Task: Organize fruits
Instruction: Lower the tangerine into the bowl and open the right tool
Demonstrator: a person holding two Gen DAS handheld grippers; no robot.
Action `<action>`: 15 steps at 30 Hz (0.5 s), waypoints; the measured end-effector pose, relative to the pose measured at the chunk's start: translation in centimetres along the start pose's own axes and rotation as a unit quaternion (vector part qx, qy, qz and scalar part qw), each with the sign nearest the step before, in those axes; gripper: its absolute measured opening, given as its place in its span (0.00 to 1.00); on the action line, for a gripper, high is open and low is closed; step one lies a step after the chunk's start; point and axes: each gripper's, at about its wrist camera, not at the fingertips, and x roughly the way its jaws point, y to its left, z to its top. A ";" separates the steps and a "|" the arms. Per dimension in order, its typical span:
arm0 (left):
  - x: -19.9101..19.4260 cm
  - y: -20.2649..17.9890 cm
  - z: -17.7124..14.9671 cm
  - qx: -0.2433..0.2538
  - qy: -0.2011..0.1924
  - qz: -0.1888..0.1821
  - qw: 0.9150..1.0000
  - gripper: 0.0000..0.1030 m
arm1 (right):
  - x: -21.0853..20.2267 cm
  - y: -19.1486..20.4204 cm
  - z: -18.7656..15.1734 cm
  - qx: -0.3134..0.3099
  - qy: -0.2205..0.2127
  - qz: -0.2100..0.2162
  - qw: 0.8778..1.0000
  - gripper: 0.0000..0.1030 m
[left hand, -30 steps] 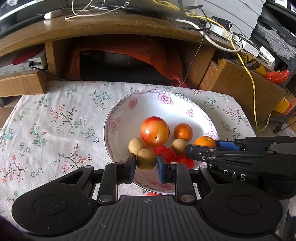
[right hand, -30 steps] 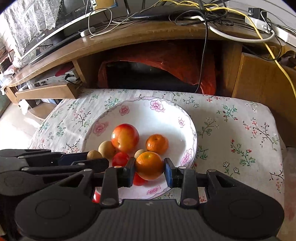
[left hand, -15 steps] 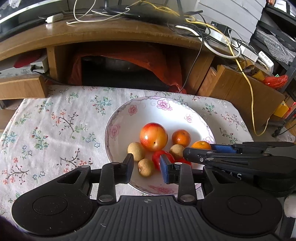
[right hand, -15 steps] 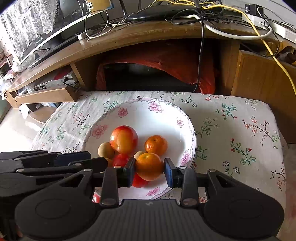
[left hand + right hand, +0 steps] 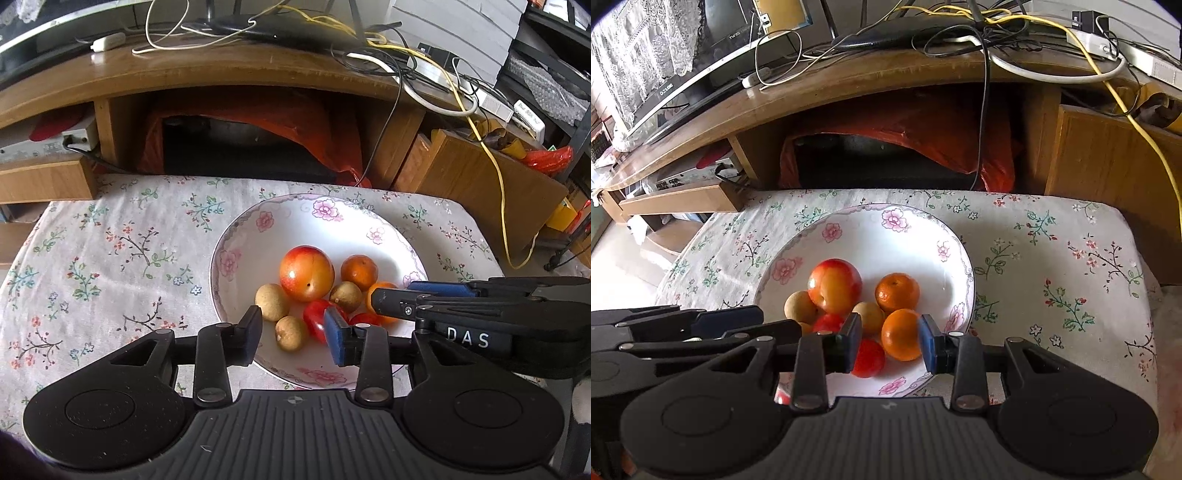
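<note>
My left fingers have just been opening and now stand released, one on each side of a small brown longan that lies free in the flowered plate, low in the frame's centre. My right fingers are parted too and grasp nothing: an orange sits in the plate between them, close by the right one, with a gap on its left where a red tomato shows. A big red-yellow fruit and a second orange lie further up the plate, which rests on the floral-clothed bench
</note>
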 end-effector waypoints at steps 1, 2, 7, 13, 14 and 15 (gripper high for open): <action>0.0 0.0 0.0 0.000 0.000 0.000 1.000 0.44 | 0.0 0.0 0.0 0.000 0.000 0.000 1.000 0.32; -0.1 0.0 -0.1 0.001 -0.001 0.000 1.000 0.45 | -0.1 0.1 -0.1 0.000 -0.001 0.000 1.000 0.32; -0.7 -0.1 -0.3 0.003 -0.004 0.005 1.000 0.45 | -0.4 0.3 -0.2 -0.003 -0.003 -0.002 1.000 0.32; -1.5 -0.4 -0.6 0.012 -0.009 0.008 1.000 0.45 | -1.2 0.8 -0.6 -0.008 -0.009 -0.007 1.000 0.32; -1.7 -0.5 -0.7 0.014 -0.009 0.008 1.000 0.45 | -1.4 0.9 -0.7 -0.009 -0.010 -0.009 1.000 0.32; -1.8 -0.5 -0.8 0.015 -0.009 0.008 1.000 0.45 | -1.6 0.9 -0.8 -0.008 -0.010 -0.010 1.000 0.32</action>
